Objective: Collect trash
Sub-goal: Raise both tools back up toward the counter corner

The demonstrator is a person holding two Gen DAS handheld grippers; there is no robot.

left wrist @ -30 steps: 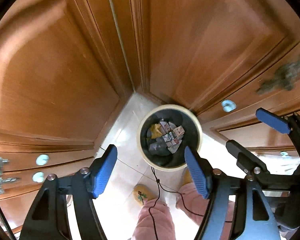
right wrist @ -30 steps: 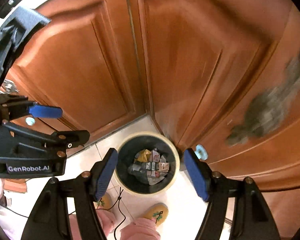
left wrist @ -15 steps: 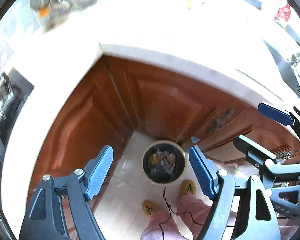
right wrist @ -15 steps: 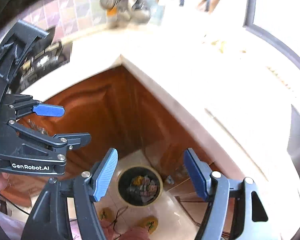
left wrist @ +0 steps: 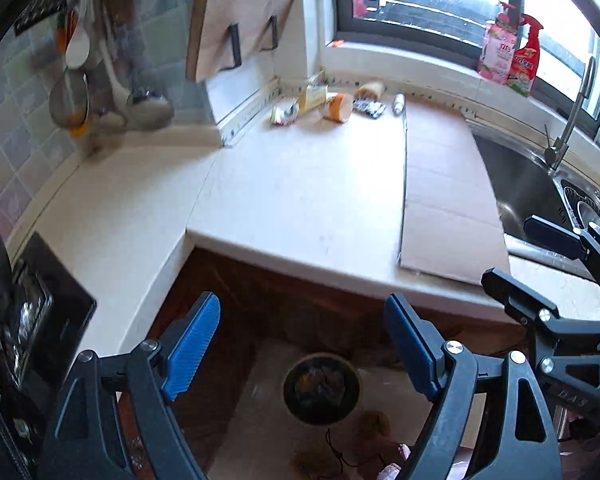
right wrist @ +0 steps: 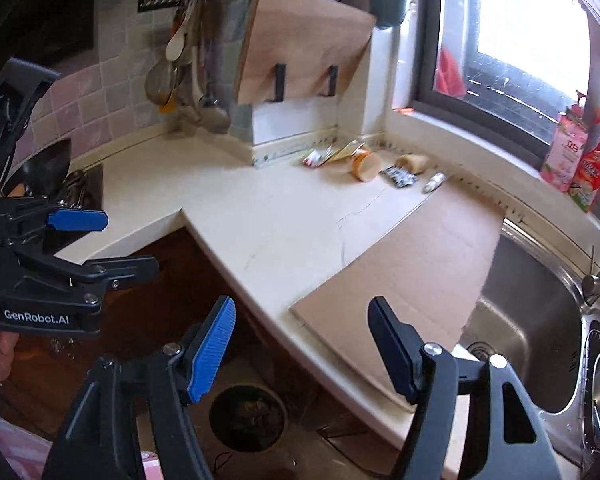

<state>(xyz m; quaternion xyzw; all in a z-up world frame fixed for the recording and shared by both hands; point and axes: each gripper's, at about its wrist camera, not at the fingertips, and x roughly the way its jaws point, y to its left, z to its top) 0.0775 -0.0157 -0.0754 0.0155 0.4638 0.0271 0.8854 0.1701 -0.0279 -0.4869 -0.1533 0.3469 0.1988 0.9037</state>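
At counter's back edge: roughly six trash items [left wrist: 332, 103]; both hand-held grippers [left wrist: 302, 344] [right wrist: 302, 354] wide open, empty.

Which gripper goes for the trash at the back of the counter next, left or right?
Close call, leaning right. Both grippers are open and empty above the bin. The paper cup and dark wrapper lie by the window wall, and the right gripper is over the counter edge; the left gripper is nearer the stove.

bin [left wrist: 322, 388] contents blurred, sink [right wrist: 540, 320] cut off by edge
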